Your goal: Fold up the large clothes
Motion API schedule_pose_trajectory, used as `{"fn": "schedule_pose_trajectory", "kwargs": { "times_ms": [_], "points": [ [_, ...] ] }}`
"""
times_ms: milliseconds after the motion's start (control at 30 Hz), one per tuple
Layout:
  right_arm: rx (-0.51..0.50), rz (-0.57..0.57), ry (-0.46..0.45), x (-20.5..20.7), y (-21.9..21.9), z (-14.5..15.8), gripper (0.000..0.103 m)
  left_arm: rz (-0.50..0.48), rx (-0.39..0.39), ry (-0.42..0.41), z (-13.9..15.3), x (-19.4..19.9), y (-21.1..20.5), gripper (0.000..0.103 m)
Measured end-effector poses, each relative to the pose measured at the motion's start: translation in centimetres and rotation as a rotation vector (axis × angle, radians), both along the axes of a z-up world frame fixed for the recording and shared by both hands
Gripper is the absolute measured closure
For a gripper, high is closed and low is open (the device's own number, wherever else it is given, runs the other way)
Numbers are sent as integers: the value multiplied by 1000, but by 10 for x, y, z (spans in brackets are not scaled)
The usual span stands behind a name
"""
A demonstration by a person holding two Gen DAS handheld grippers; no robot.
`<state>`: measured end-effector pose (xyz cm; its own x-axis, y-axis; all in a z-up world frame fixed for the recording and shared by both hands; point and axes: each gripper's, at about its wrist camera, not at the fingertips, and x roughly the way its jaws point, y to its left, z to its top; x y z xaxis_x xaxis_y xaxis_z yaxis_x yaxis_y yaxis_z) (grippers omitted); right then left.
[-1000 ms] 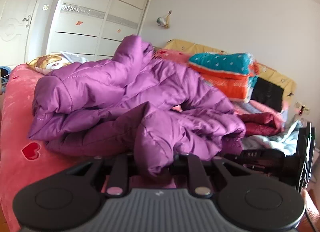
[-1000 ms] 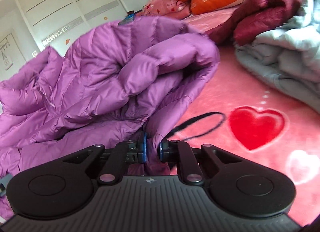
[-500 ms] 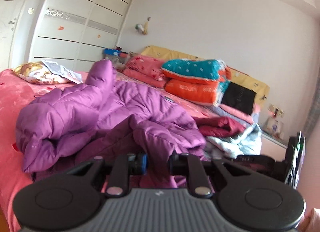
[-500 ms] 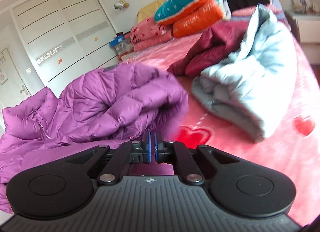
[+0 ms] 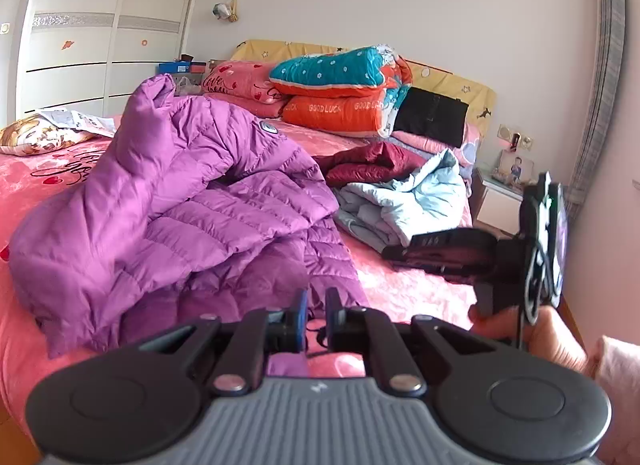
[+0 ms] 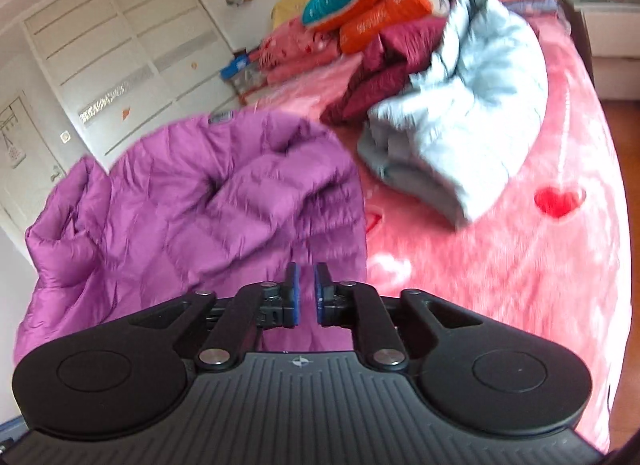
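A purple padded coat (image 5: pixel 192 201) lies crumpled on the pink bed (image 5: pixel 404 285); it also shows in the right wrist view (image 6: pixel 208 209). My left gripper (image 5: pixel 316 311) hangs just above the coat's near hem, its jaws a small gap apart with nothing between them. My right gripper (image 6: pixel 306 289) is over the coat's right edge, its jaws also slightly apart and empty. The right gripper shows in the left wrist view (image 5: pixel 480 253), to the right of the coat.
A light blue padded jacket (image 6: pixel 460 133) and a dark red one (image 6: pixel 376 65) lie to the right of the coat. Folded quilts (image 5: pixel 344 93) and pillows are stacked at the headboard. A white nightstand (image 5: pixel 500 205) stands beyond the bed's right side.
Both grippers have let go of the purple coat and pulled back from it. The coat has dropped onto the bed and spread wider.
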<state>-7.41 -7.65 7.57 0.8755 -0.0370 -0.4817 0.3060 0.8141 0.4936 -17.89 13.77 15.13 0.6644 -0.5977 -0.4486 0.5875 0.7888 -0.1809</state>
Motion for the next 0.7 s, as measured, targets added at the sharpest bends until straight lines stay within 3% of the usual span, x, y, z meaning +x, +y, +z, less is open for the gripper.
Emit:
{"fn": "schedule_pose_trajectory", "kwargs": {
  "times_ms": [133,300,367,467,567,700],
  "points": [
    [43,-4,25,-9,-4,-17,39,39,24,-17,8,-4,2,95],
    [46,-5,38,-13,-8,-29,34,104,102,1,-3,20,-1,89],
    [29,-3,35,-12,-8,-31,22,140,130,24,-12,37,3,89],
    [-16,12,34,-8,-6,-33,13,191,191,30,-18,68,11,89],
    [-41,27,27,-4,-5,-34,5,232,279,2,-18,98,21,91],
    [-63,46,32,4,-3,-38,5,300,387,-85,-6,140,39,92]
  ]
}}
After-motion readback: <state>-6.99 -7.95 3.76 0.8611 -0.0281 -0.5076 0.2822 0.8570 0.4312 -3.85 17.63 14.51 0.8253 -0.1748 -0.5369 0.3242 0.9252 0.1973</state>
